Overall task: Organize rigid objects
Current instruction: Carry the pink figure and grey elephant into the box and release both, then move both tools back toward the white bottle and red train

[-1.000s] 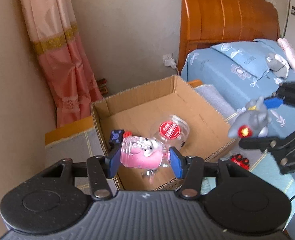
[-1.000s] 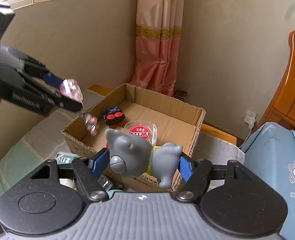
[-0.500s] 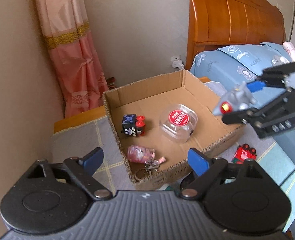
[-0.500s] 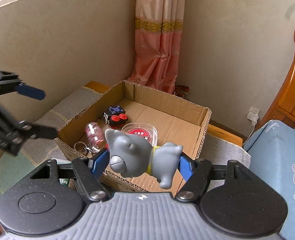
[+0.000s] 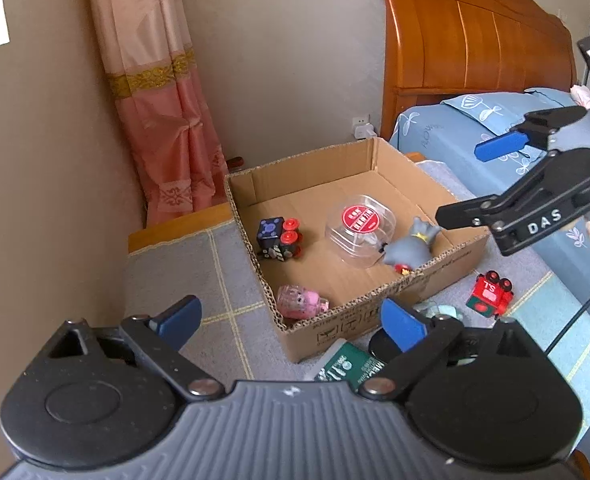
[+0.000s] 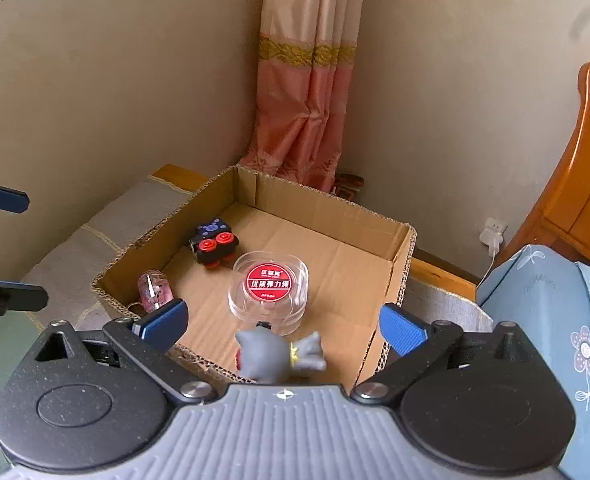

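Both claws have just sprung wide, so the right gripper (image 6: 281, 326) grips nothing and its grey toy (image 6: 279, 354) lies in the cardboard box (image 6: 327, 204), like the left gripper's (image 5: 291, 320) pink toy (image 5: 301, 300): two tidied.

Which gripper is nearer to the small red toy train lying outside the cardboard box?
Right. The right gripper hangs just above the red toy train; the left gripper sits farther off.

Four toys (image 5: 279, 237) in one box (image 5: 375, 320)
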